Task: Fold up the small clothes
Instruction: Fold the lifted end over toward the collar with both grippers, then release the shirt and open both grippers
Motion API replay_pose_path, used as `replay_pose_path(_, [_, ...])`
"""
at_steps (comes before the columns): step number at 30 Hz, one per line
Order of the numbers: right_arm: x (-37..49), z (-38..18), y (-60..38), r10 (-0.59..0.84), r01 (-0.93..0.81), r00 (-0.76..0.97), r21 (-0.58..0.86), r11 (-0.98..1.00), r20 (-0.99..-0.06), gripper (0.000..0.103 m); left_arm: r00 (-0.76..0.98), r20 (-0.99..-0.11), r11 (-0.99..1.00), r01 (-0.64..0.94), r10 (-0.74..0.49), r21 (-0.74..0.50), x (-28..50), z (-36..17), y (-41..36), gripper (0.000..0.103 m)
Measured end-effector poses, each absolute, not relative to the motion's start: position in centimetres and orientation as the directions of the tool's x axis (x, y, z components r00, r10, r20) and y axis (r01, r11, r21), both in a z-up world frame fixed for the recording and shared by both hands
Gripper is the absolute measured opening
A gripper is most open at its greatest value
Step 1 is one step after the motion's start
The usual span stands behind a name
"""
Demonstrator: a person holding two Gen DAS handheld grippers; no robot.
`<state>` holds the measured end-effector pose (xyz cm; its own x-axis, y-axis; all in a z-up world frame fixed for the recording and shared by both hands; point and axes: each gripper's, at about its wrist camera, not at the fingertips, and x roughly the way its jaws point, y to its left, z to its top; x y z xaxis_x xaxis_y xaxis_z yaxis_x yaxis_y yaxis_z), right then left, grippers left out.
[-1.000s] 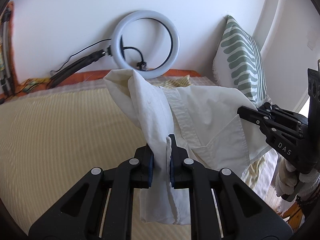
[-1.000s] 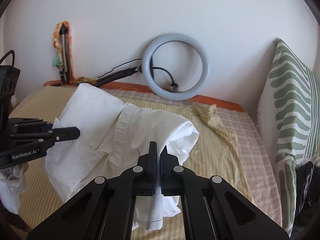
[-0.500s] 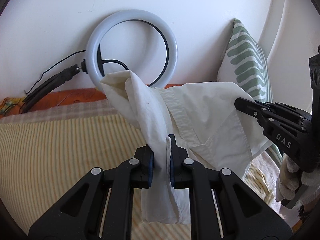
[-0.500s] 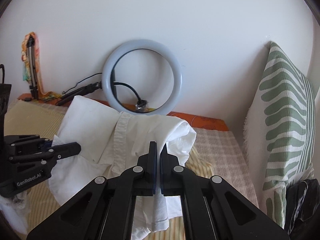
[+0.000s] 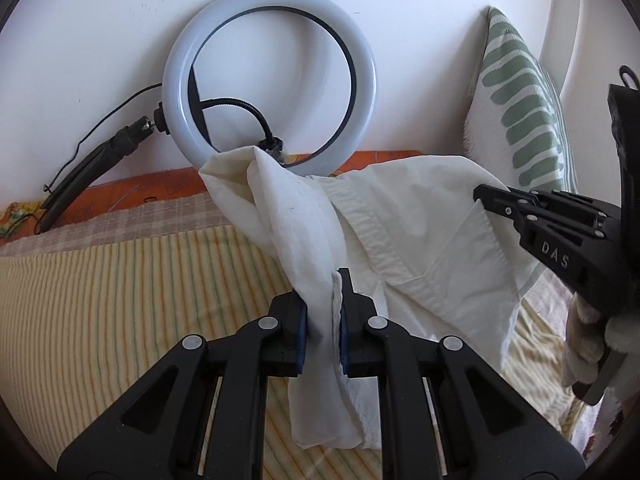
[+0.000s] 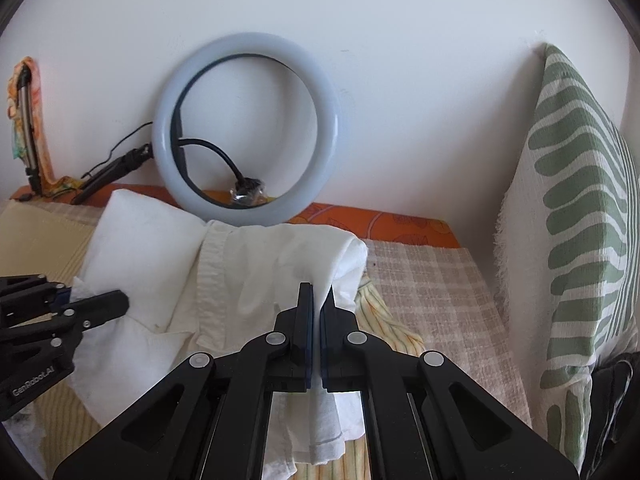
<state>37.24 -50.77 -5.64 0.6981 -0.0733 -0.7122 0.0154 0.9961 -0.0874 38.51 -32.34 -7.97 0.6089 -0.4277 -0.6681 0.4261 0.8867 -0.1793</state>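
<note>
Creased white garment (image 5: 408,240) hangs bunched, both grippers' jaws clamped on its gathered cloth.

Black left gripper (image 5: 322,312), silver screws, blue-padded fingers (image 5: 301,334)

Crinkled matt cloth shirt (image 5: 416,236), ribbed woven bedcover (image 5: 120,300), seemingly plastic ring light (image 5: 268,84)

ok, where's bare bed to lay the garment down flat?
Free: striped yellow cover left of the left claw, and the checked cover between the white garment and the green pillow. Crowded along the wall: ring light and its stand.
</note>
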Motion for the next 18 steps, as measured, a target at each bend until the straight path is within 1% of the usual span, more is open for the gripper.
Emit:
replay_pose_path(6, [38.4,-7.7,-52.0,-0.148,0.068,0.623,-0.135,0.989,-0.768,0.003,0.618,-0.689,0.902,0.411,-0.379,-0.128,38.5,-8.1,-32.4,0.014])
replay_pose_path(8, [38.7,-8.3,-52.4,-0.171,0.089,0.593,-0.147,0.985,-0.787,0.008,0.616,-0.693,0.904,0.408,-0.375,-0.127,38.5,-8.1,-32.2,0.015])
replay_pose_path(10, [38.5,-8.6,-52.6,-0.199,0.104,0.579,-0.171,0.98,-0.791,0.011,0.62,-0.692,0.906,0.405,-0.37,-0.121,38.3,-7.9,-32.0,0.017])
replay_pose_path(11, [38.5,-8.7,-52.6,-0.213,0.108,0.569,-0.184,0.977,-0.794,0.018,0.622,-0.692,0.907,0.404,-0.366,-0.117,38.2,-7.8,-31.9,0.018])
replay_pose_path(12, [38.4,-8.6,-52.7,-0.229,0.117,0.566,-0.198,0.973,-0.792,0.023,0.624,-0.692,0.908,0.403,-0.364,-0.115,38.1,-7.7,-31.8,0.018])
replay_pose_path(14, [38.0,-8.3,-53.0,-0.247,0.137,0.564,-0.206,0.969,-0.788,0.023,0.623,-0.692,0.908,0.403,-0.366,-0.118,37.8,-7.4,-31.5,0.019])
replay_pose_path(15, [37.9,-8.1,-53.2,-0.242,0.144,0.562,-0.194,0.97,-0.791,0.027,0.623,-0.691,0.907,0.404,-0.368,-0.119,37.5,-7.2,-31.3,0.019])
replay_pose_path(16, [37.7,-7.9,-53.5,-0.234,0.149,0.566,-0.182,0.972,-0.79,0.027,0.626,-0.688,0.907,0.406,-0.368,-0.117,37.3,-6.9,-31.2,0.021])
replay_pose_path(18, [37.0,-6.9,-53.7,-0.223,0.157,0.579,-0.161,0.974,-0.784,0.027,0.635,-0.678,0.905,0.411,-0.37,-0.11,36.6,-6.2,-30.8,0.021])
